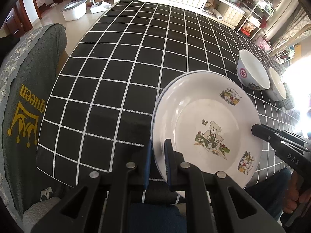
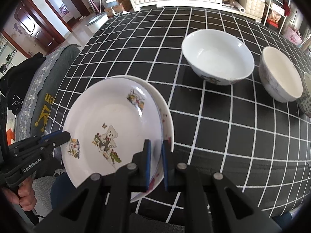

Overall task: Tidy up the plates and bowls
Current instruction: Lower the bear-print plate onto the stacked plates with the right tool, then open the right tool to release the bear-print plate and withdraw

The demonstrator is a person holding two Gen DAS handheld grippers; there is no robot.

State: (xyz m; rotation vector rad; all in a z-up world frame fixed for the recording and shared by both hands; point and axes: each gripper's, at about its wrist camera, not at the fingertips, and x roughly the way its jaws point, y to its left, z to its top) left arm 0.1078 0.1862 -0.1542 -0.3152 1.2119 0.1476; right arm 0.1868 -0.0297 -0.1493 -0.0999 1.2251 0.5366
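Left wrist view: left claw (image 1: 157, 161) clamps one rim of the plates (image 1: 206, 124), right claw (image 2: 155, 161) the opposite rim, sharing the stack's weight over the desk (image 1: 116, 77) edge; bowls (image 2: 217, 58) wait beyond.

Two black hand-held grippers with blue pads

Left gripper (image 1: 157, 163): black plastic fingers faced with blue pads, black link arms below them pinned by four round silver rivets, triangular cut-outs in the outer arms. Right gripper (image 2: 155, 163) has the same build, blue pads and four silver rivets. In the right wrist view, at 8 o'clock, the left gripper's side carries white lettering "GenRobot.AI", small screws and a blue strip near its tip. In the left wrist view, at 4 o'clock, the right gripper's body reads "DAS" in pale letters. A dark blue garment shows at 6 o'clock.
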